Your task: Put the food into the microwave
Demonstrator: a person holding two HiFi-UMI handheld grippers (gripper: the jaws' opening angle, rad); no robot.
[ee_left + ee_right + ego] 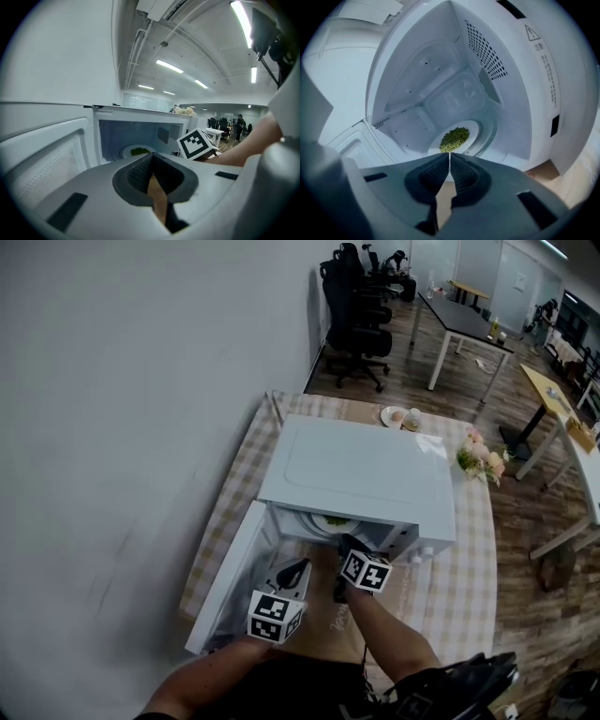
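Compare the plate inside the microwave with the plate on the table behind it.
The inner plate sits in the open microwave; the table plate lies on the checked cloth behind it. The inner plate carries a heap of green food; the table plate holds something too small to identify. Both are round and white.

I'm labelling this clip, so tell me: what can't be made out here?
Head view: plate mostly hidden under the microwave's roof.
Right gripper view: plate's near rim behind the right tool; contact unclear.
Head view: items on the far small dish too small.
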